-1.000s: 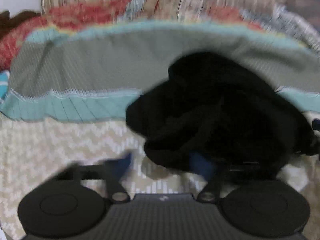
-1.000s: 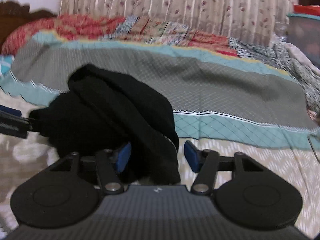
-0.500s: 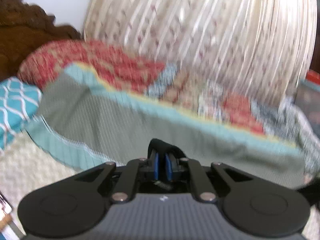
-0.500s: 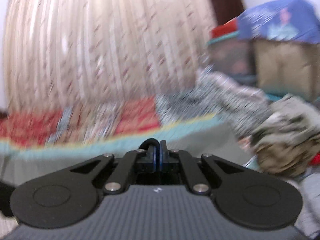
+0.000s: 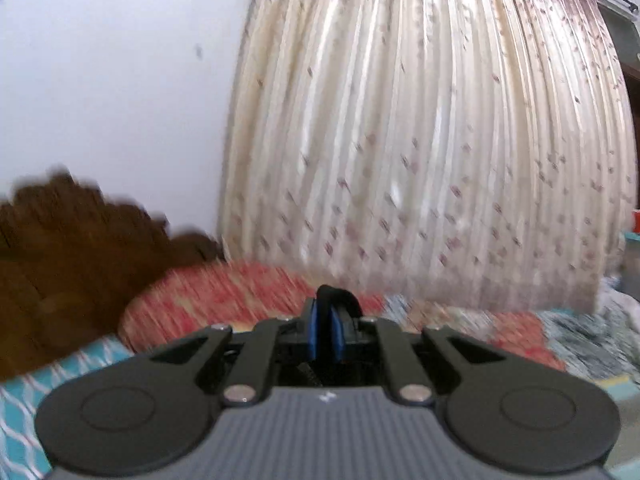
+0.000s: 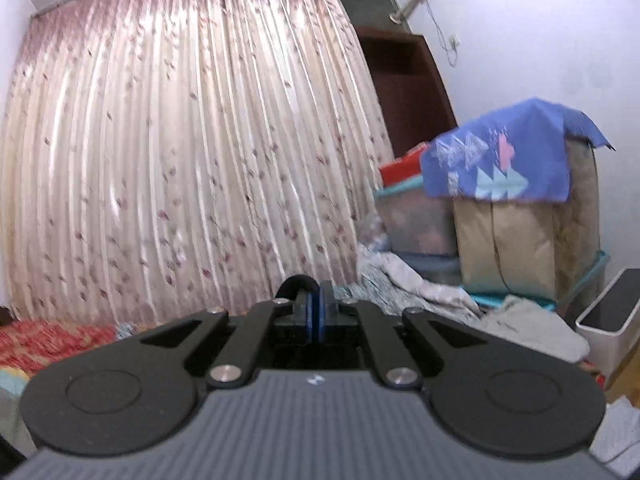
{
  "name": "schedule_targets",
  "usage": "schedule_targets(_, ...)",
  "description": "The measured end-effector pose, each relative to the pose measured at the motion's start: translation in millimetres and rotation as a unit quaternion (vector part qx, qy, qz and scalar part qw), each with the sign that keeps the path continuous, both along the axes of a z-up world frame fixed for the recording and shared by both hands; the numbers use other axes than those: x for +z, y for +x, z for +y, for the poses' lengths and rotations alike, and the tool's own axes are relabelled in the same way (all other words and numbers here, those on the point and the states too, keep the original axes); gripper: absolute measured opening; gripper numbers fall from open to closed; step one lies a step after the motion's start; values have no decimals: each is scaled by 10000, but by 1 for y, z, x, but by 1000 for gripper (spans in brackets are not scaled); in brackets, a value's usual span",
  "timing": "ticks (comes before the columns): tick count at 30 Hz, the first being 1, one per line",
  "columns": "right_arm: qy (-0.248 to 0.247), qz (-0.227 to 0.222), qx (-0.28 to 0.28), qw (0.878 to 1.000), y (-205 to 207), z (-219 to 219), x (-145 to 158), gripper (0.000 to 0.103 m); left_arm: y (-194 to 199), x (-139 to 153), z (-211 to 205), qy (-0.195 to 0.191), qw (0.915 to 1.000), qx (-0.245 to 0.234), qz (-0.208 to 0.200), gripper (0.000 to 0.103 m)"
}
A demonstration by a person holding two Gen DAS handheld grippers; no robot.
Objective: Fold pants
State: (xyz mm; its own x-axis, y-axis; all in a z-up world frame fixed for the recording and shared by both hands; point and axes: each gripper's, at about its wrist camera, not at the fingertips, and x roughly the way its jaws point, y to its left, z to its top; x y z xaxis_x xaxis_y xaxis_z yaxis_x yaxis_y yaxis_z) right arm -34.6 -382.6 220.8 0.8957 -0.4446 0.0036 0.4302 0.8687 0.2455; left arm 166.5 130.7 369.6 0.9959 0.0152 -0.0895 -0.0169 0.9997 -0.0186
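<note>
- Left gripper (image 5: 325, 310): the two blue pads are drawn almost together and clamp a fold of black cloth, the pants (image 5: 340, 296), which bulges as a small dark hump just above and to the right of the fingertips, at lower centre of the left wrist view.
- Right gripper (image 6: 313, 300): the blue pads are pressed together on another fold of the pants (image 6: 294, 285), seen as a black loop arching over the left pad at lower centre of the right wrist view.
- Only these pinched bits of the pants show; the rest of the garment is hidden below the gripper bodies.
- No readable writing or brand; each gripper body bears only a small pale mark near its front edge, too small to make out.
- The blue cloth (image 6: 500, 152) draped over stacked bags at right carries triangle shapes, no legible text.
- The left wrist view is motion-blurred: the red patterned bedding (image 5: 224, 300) and dark wooden headboard (image 5: 60, 248) at lower left are smeared.
- The pleated curtain (image 6: 180, 160) fills the centre of both views.
</note>
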Motion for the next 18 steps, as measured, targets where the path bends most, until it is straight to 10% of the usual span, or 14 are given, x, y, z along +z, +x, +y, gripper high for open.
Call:
schedule_targets(10, 193, -546, 910, 9942, -54, -8, 34, 6, -1, 173, -54, 673, 9820, 936, -1493, 7)
schedule_targets(13, 282, -480, 939, 9940, -63, -17, 15, 6, 19, 175, -128, 1154, 9790, 621, -1561, 7)
schedule_targets(18, 273, 159, 741, 9967, -71, -28, -47, 6, 73, 99, -285, 1953, 9761, -367, -885, 7)
